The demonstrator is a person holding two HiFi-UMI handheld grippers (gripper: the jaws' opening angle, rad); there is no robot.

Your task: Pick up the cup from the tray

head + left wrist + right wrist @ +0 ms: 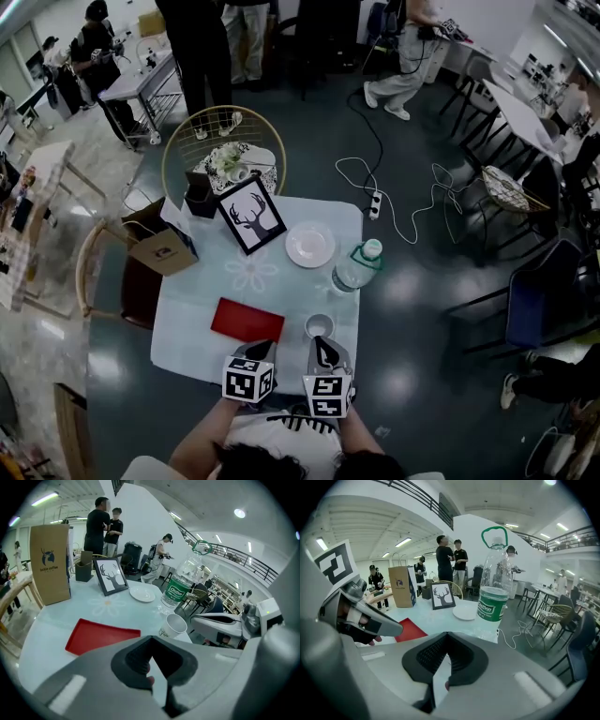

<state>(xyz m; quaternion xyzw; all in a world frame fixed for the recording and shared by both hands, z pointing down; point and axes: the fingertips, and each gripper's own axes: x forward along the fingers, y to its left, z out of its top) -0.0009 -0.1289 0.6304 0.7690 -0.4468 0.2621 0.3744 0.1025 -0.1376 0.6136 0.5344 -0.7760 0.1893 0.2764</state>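
The pale counter spreads ahead of both hand-held grippers. The red tray lies just ahead of the left hand-held gripper, whose jaws are pressed together on nothing. The white cup stands on the counter beside the tray, just ahead of the right hand-held gripper, which is likewise closed and empty.

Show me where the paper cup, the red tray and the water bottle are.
paper cup (319, 325), head view, inside its open top
red tray (247, 320), head view, middle of its flat floor
water bottle (491, 607), right gripper view, on its green label
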